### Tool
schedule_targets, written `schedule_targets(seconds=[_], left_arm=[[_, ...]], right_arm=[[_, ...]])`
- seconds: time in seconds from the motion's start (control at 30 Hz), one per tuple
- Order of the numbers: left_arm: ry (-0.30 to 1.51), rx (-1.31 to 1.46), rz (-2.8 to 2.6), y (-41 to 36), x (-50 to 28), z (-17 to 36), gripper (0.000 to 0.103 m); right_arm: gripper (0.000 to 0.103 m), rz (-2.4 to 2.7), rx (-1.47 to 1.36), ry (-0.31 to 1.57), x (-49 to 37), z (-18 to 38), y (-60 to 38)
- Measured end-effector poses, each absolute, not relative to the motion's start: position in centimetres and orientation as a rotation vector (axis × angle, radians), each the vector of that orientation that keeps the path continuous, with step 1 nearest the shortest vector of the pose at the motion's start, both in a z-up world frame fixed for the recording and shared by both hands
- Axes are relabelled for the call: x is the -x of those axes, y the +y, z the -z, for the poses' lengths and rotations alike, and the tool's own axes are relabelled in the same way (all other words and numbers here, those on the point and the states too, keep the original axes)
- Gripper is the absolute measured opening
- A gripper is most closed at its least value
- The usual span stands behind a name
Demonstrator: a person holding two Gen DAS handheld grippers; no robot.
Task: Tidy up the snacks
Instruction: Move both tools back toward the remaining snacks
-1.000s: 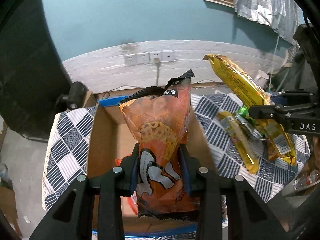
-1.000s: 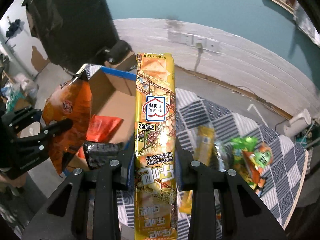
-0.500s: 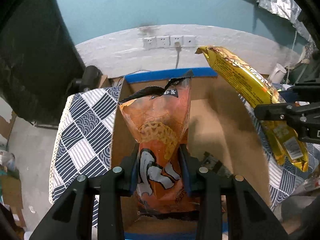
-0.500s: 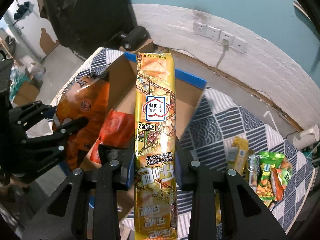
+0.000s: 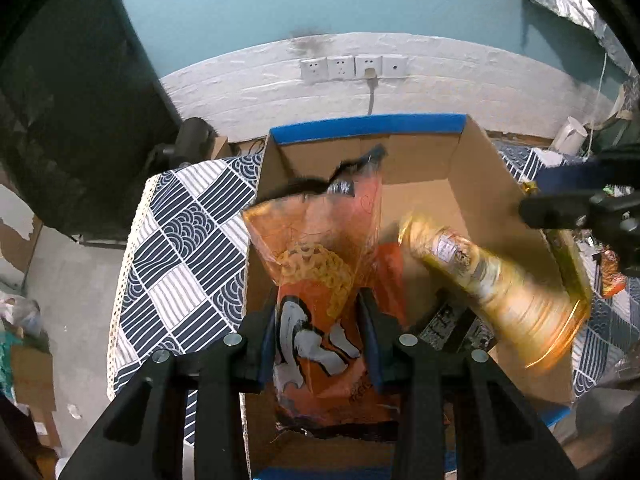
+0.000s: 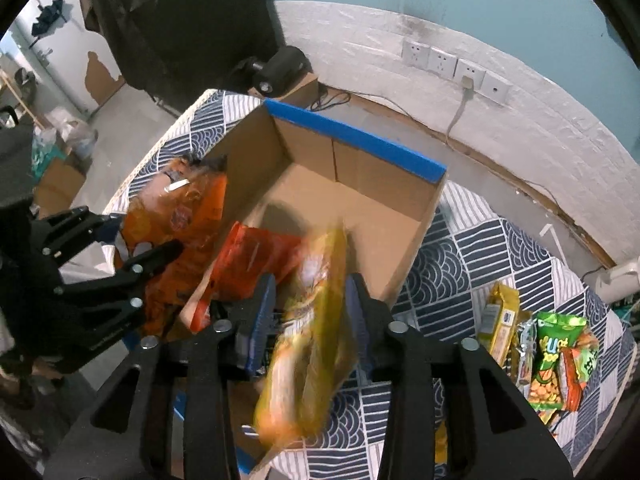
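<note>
My left gripper [image 5: 318, 312] is shut on an orange snack bag [image 5: 320, 264] and holds it upright over the near left part of the open cardboard box [image 5: 472, 184]. My right gripper [image 6: 310, 300] has its jaws parted. The long yellow cracker pack [image 6: 308, 344] sits loose and blurred between them, tipping into the box [image 6: 360, 184]. In the left wrist view the yellow pack [image 5: 492, 292] is blurred over the box's right side. A red bag [image 6: 252, 260] and a dark packet [image 5: 452, 324] lie inside the box.
The box stands on a blue and white patterned cloth [image 6: 472, 256]. To its right lie more snacks: a yellow pack [image 6: 498, 320] and green and orange bags [image 6: 560, 352]. The left gripper [image 6: 120, 264] with its orange bag is beside the box's left wall. Wall sockets [image 5: 352, 68] are behind.
Both grippers moved over the box. The right jaws have opened and the yellow pack is slipping down and tilting into the box. The left still holds the orange bag.
</note>
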State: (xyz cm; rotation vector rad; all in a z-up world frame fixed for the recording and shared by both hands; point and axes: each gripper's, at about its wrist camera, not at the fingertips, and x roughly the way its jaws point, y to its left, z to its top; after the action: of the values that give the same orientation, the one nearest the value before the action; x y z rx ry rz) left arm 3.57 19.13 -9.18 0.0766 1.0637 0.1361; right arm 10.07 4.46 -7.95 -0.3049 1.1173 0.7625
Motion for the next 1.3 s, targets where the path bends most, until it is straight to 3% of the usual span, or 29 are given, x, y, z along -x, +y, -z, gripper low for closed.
schedule_targets(seconds=[0.1,0.23,0.5,0.73,1.3], left_arm=[[1.073,-0.091,-0.138,19.0,-3.6,9.4,0.059],[1.052,-0.133,-0.159,18.4,-3.6,9.0,0.07],[1.05,-0.132,-0.137,17.3,-3.6,8.6,0.075],[1.048,-0.148,-0.089,14.7,-3.8,8.0,0.075],[1.034,-0.22,0.045,6.3,-4.5,6.3,0.077]], right_arm=[[0.041,-0.757,0.302,1.105,-10.1,7.5,4.1],[0.044,-0.75,0.311,1.099,-9.9,7.3,3.6],[0.05,-0.719,0.317,1.101,-9.6,7.3,1.4],[0.067,-0.661,0.298,1.077,-9.5,6.7,-1.3],[0.07,-0.496,0.233,1.109,-8.7,7.9,-13.0]])
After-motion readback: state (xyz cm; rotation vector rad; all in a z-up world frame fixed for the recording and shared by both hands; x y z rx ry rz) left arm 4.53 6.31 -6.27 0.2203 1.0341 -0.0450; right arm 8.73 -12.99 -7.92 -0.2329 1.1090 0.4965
